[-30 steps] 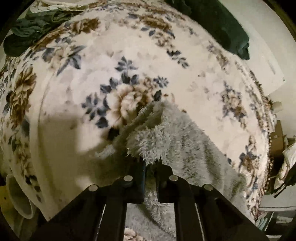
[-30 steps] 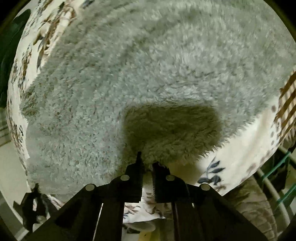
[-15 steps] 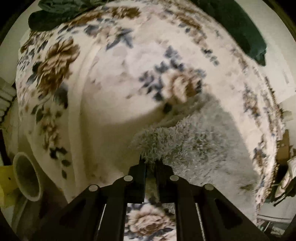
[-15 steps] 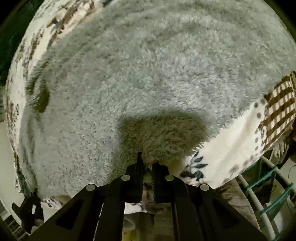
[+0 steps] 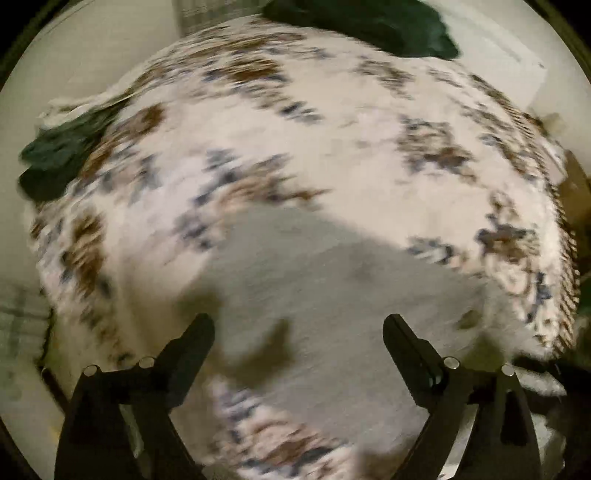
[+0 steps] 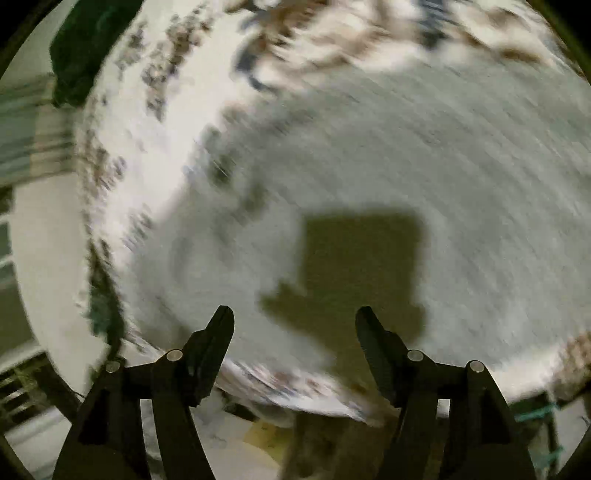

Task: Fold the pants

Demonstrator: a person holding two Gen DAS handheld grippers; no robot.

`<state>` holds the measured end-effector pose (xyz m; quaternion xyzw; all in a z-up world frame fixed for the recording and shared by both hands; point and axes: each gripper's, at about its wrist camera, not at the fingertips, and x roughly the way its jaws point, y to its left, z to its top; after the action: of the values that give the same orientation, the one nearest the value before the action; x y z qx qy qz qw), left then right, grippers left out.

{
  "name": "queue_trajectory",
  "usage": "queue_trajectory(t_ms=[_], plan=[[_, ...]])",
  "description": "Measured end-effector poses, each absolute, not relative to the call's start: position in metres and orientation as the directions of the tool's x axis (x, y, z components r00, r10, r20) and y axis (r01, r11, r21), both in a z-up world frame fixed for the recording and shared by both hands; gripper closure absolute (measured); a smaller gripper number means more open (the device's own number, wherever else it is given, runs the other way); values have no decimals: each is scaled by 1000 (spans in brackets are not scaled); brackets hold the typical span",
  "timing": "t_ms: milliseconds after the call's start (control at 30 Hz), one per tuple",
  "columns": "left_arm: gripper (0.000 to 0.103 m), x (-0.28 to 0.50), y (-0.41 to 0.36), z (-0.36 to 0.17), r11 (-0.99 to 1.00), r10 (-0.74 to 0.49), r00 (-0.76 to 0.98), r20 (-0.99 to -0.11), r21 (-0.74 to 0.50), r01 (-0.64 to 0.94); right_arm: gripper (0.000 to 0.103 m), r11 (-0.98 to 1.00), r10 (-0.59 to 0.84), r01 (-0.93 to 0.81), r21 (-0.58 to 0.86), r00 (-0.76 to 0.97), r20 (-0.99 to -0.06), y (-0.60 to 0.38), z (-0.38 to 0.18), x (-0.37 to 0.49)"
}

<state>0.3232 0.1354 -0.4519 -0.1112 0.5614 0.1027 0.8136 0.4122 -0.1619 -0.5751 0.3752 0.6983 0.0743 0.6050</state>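
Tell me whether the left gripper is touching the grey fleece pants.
Apart. The left wrist view shows the left gripper with jaws wide open and nothing between them; the blurred grey fleece pants lie on the floral blanket beyond the fingertips.

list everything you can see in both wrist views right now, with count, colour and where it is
pants: one, fuzzy grey, lying on the bedspread below both grippers, held by neither; blurred
bedspread: one, cream with brown and blue flowers, under the pants, filling most of both views
dark green garments: two heaps, one at the far edge of the bedspread, one at its left edge in the left wrist view
gripper shadow: one, dark, cast on the pants in the right wrist view
left gripper: one, black, jaws wide apart, nothing between them
right gripper: one, black, jaws wide apart, nothing between them
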Motion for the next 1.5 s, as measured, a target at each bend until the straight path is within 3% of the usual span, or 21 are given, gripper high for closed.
queue_trajectory(t_ms=[133, 200, 233, 533, 633, 700, 733, 767, 867, 1000, 1033, 1067, 1100, 1133, 1233, 1333, 1500], plan=[[10, 373, 103, -475, 972, 17, 355, -935, -68, -225, 33, 662, 664, 489, 567, -33, -747, -141, -615, 476], [10, 393, 91, -493, 980, 18, 342, -939, -50, -190, 60, 674, 640, 520, 524, -58, -766, -133, -632, 491], [10, 397, 85, -498, 983, 20, 330, -944, -42, -179, 89, 685, 623, 533, 497, -75, -779, -131, -635, 494], [10, 413, 86, -537, 973, -12, 242, -970, -68, -221, 90, 681, 573, 531, 504, 42, -818, -147, -607, 522], [10, 417, 87, -545, 974, 0, 225, -974, -51, -220, 79, 705, 606, 507, 496, -67, -793, -148, -633, 526], [10, 418, 89, -545, 976, 0, 220, -975, -48, -213, 63, 676, 644, 495, 546, -36, -764, -160, -626, 517], [10, 418, 89, -545, 976, -2, 220, -976, -49, -211, 44, 689, 631, 473, 549, -20, -775, -167, -619, 511], [10, 419, 89, -544, 977, -3, 221, -975, -50, -207, 36, 724, 590, 445, 527, -5, -807, -178, -609, 503], [10, 421, 81, -541, 981, -2, 231, -973, -47, -190, 36, 875, 384, 327, 358, -17, -923, -201, -591, 485], [10, 425, 62, -539, 985, -12, 239, -971, -52, -164, 36, 981, 147, 145, 129, -123, -981, -204, -611, 477], [10, 426, 57, -539, 987, -12, 243, -970, -51, -154, 38, 993, 90, 89, 79, -128, -988, -200, -615, 477], [10, 426, 53, -538, 988, -11, 246, -969, -48, -144, 53, 999, 38, 29, 35, -119, -992, -194, -617, 476], [10, 427, 47, -537, 991, -8, 251, -968, -42, -131, 70, 1000, -11, -7, -10, -101, -995, -190, -617, 475], [10, 427, 44, -537, 992, -4, 254, -967, -36, -122, 98, 998, -61, -12, -61, -76, -995, -190, -615, 474], [10, 427, 41, -537, 993, 8, 254, -967, -22, -118, 99, 989, -84, 125, -79, 37, -996, -215, -593, 472], [10, 426, 46, -539, 990, 13, 245, -969, -23, -141, 103, 961, -102, 260, -90, 34, -994, -250, -594, 470], [10, 418, 52, -534, 989, 25, 255, -967, -14, -149, 99, 947, 94, 313, 69, -66, -993, -279, -610, 467]])
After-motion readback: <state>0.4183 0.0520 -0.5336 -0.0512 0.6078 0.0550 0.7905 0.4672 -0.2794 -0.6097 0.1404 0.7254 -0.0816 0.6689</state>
